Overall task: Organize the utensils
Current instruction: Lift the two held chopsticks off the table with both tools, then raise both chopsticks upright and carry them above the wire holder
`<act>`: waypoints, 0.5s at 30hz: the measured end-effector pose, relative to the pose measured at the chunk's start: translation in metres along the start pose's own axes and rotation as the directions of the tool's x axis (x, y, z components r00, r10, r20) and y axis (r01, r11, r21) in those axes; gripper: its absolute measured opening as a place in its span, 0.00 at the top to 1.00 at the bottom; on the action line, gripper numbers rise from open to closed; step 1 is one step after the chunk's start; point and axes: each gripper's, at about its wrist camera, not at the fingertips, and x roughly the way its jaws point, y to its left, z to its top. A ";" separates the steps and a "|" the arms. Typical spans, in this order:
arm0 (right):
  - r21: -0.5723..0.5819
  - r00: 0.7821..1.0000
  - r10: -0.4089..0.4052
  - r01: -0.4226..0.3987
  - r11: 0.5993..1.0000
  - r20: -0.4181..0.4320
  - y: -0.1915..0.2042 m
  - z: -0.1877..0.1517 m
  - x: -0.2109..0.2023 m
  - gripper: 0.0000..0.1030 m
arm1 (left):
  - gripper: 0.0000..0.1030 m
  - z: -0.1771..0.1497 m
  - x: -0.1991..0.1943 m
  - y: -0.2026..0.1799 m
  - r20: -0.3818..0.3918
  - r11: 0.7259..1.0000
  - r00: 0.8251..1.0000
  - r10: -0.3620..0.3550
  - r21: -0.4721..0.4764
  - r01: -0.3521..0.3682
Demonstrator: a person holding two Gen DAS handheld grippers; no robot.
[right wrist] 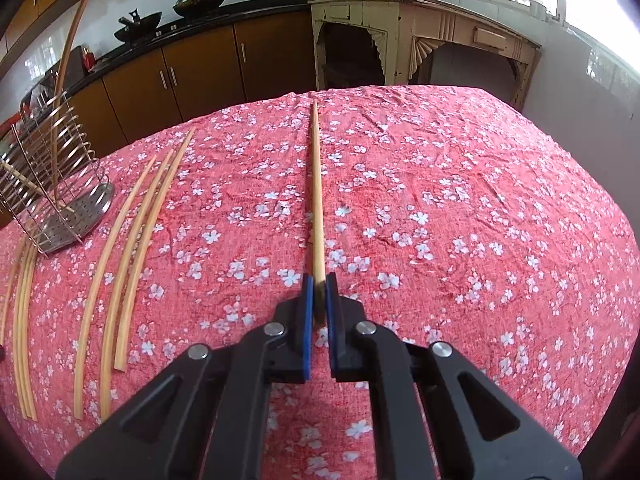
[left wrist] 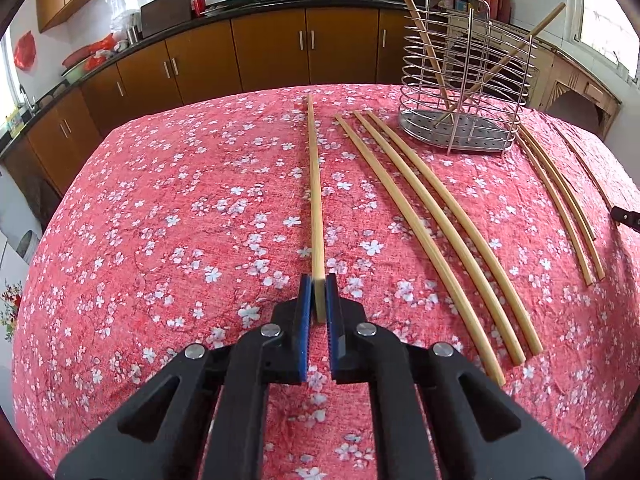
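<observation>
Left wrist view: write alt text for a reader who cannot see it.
The left gripper is shut on the near end of one chopstick lying on a red floral tablecloth. To its right lie three loose chopsticks, with a wire utensil holder beyond them.

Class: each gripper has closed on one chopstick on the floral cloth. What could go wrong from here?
1. The left gripper and right gripper each pinch a chopstick near its end, so the long free length may swing or slip when lifted.
2. The wire holder looks light; a poke could tip it.
</observation>
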 end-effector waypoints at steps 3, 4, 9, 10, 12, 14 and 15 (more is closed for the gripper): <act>-0.021 0.997 -0.002 0.004 1.000 0.081 -0.001 -0.003 -0.020 0.93 | 0.93 -0.003 -0.009 0.004 0.040 1.000 0.999 -0.010 0.000 0.010; -0.019 0.995 0.000 0.002 1.000 0.104 -0.002 -0.003 -0.027 0.93 | 0.93 -0.003 -0.013 0.006 0.054 1.000 0.998 -0.010 -0.001 0.010; -0.022 0.975 -0.007 0.013 1.000 0.223 -0.001 0.003 -0.059 0.93 | 0.94 0.003 -0.049 0.014 0.205 1.000 0.979 -0.014 -0.016 0.018; -0.023 0.967 -0.005 0.011 1.000 0.253 0.000 0.005 -0.068 0.93 | 0.94 0.005 -0.057 0.016 0.239 0.999 0.971 -0.016 -0.023 0.022; -0.027 0.955 -0.004 0.012 1.000 0.295 0.000 0.011 -0.080 0.93 | 0.94 0.011 -0.071 0.020 0.300 0.999 0.954 -0.011 -0.043 0.025; -0.027 0.944 0.004 0.005 1.000 0.330 -0.001 0.017 -0.090 0.93 | 0.94 0.019 -0.079 0.021 0.342 0.998 0.940 -0.005 -0.057 0.026; -0.028 0.938 0.005 0.005 1.000 0.346 -0.001 0.021 -0.095 0.93 | 0.94 0.022 -0.085 0.022 0.367 0.997 0.930 -0.002 -0.066 0.028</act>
